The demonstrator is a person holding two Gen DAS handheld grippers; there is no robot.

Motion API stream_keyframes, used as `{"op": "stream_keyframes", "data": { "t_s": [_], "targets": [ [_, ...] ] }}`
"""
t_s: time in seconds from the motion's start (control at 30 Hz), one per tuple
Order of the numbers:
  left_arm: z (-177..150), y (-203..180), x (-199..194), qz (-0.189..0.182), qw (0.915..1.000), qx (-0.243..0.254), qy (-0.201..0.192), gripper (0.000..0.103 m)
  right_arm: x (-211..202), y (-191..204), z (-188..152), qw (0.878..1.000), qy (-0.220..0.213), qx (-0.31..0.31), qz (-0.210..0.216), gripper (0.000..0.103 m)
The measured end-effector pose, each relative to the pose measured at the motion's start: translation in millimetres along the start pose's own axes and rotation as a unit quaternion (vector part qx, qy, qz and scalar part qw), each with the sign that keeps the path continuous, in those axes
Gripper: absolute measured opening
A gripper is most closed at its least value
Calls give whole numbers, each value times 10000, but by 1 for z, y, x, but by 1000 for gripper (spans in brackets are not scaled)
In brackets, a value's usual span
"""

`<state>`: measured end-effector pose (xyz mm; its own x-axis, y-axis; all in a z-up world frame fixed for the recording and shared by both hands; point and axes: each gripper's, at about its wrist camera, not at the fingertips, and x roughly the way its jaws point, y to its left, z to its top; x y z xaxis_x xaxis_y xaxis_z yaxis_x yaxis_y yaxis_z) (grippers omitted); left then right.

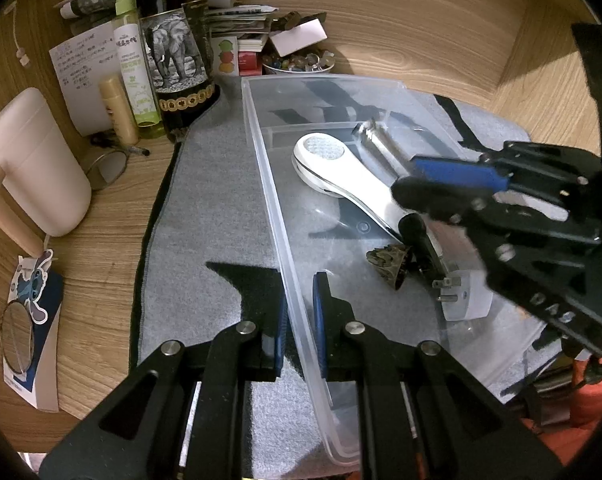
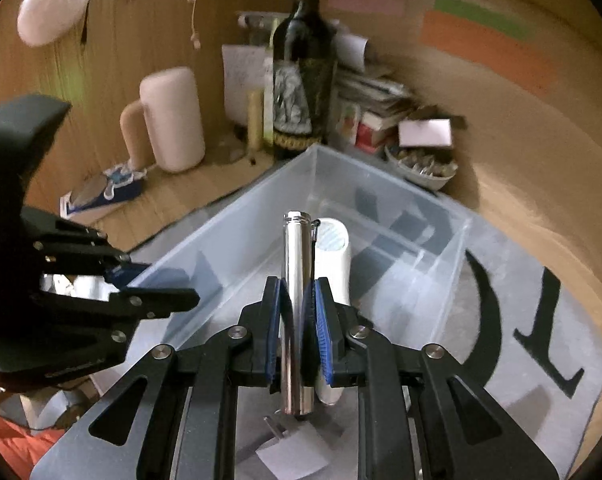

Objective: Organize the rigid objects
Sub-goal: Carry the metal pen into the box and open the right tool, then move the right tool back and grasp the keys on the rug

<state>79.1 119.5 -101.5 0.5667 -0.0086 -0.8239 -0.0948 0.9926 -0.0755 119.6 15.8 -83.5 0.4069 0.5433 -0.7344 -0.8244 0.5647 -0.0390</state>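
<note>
A clear plastic bin [image 1: 325,80] [image 2: 393,184] stands on a grey mat. Inside it lie a white handheld device [image 1: 341,172] [image 2: 333,248], a white plug adapter [image 1: 465,296] [image 2: 293,456], a small dark ridged cone [image 1: 389,264] and a black cylinder [image 1: 417,232]. My left gripper [image 1: 301,320] [image 2: 157,284] is shut on the bin's near-left wall. Over the bin, my right gripper [image 2: 299,308] [image 1: 429,184] is shut on a silver metal tube [image 2: 297,280] [image 1: 381,144], which points forward past the fingertips above the white device.
A dark wine bottle [image 1: 177,60] [image 2: 301,80], a green spray bottle [image 1: 133,60], a pink mug [image 1: 37,160] [image 2: 173,120], a bowl of beads [image 1: 301,64] and stacked papers crowd the desk behind and left of the bin. The grey mat [image 1: 213,200] lies under the bin.
</note>
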Motion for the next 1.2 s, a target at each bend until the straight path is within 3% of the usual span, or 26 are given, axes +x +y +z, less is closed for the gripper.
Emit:
{"op": "stream_keyframes", "data": {
  "t_s": [0.43, 0.57, 0.73, 0.9, 1.2],
  "targets": [
    [0, 0, 1, 1, 10000, -8, 17, 12, 1, -3, 3, 9999, 132, 66, 38, 16],
    [0, 0, 1, -3, 10000, 11, 11, 12, -4, -3, 1, 9999, 78, 97, -44, 35],
    [0, -1, 1, -3, 10000, 29, 8, 12, -19, -5, 0, 9997, -82, 86, -227, 42],
    [0, -1, 1, -3, 10000, 24, 6, 12, -43, -12, 0, 9980, -378, 137, -492, 56],
    [0, -1, 1, 4, 10000, 29, 2, 12, -86, -42, -10, 9903, -746, 448, -1085, 58]
  ]
}}
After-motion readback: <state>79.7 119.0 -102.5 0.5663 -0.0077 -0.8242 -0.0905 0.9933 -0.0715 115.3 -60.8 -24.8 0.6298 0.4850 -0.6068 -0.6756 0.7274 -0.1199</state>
